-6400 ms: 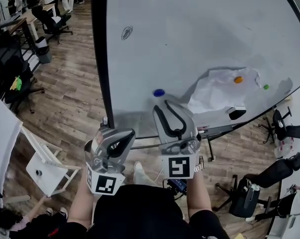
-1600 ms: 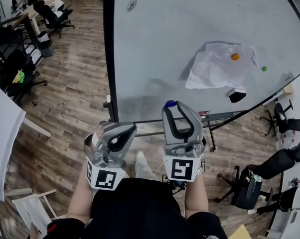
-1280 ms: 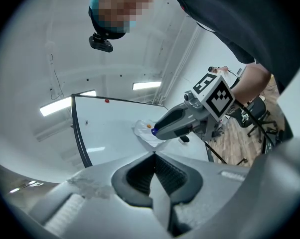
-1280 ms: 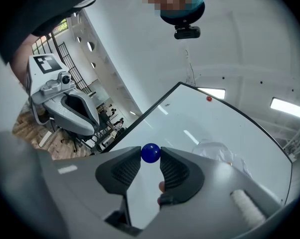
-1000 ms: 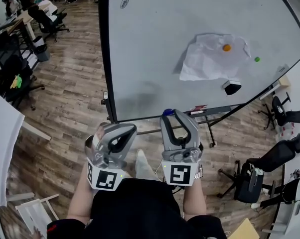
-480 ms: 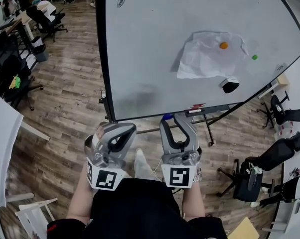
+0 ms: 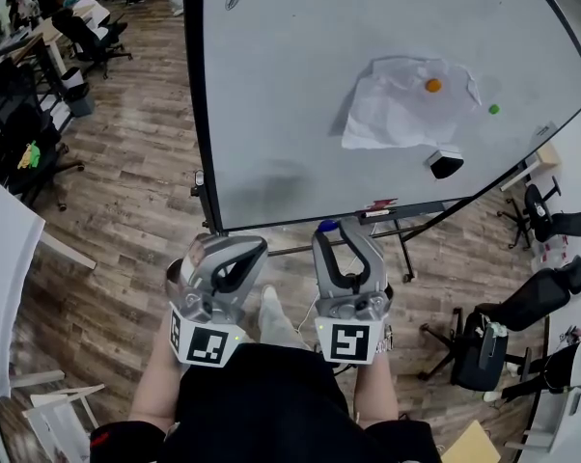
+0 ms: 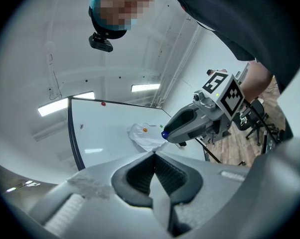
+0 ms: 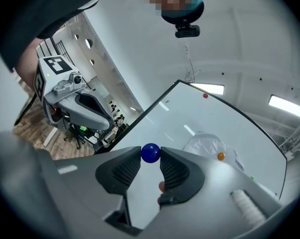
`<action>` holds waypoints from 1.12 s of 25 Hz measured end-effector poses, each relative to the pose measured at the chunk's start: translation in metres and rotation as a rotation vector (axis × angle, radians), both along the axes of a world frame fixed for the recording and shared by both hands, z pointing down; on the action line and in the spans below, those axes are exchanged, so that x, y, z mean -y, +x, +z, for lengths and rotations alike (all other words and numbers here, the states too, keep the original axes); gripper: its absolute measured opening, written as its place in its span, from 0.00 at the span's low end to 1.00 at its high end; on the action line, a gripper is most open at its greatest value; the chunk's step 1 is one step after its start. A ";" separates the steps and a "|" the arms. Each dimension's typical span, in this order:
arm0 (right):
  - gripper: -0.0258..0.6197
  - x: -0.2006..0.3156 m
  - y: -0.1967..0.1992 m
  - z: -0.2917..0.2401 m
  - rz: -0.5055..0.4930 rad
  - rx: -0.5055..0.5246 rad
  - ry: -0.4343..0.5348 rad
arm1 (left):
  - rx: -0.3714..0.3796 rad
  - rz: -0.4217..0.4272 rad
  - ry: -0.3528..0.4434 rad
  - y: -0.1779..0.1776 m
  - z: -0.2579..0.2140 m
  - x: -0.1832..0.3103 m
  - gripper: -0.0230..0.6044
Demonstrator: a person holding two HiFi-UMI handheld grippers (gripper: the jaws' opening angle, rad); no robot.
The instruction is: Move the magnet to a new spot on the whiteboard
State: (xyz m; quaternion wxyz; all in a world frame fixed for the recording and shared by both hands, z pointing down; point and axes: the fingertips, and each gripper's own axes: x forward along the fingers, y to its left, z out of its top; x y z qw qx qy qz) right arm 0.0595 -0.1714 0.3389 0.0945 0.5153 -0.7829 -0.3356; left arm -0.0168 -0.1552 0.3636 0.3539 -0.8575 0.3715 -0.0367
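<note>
magnet between tips of right claw, before whiteboard, left claw alongside, paper on whiteboard

The whiteboard is offering a broad bare stretch across its left and middle. On its right side a crumpled paper sheet is taking up room, with an orange magnet on it, a green magnet beside it and an eraser just below. A black frame is bounding the left edge. A marker tray is jutting along the bottom edge, near the right gripper gripping the blue magnet. The left gripper is hanging just beside it.
</note>
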 end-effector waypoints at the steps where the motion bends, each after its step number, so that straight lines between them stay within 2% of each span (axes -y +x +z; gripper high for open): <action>1: 0.23 0.000 0.000 0.000 0.000 0.001 -0.001 | 0.001 0.000 0.000 0.000 0.000 0.000 0.04; 28: 0.23 0.038 -0.011 -0.016 -0.051 -0.042 0.037 | 0.001 -0.050 0.009 -0.005 -0.002 0.030 0.04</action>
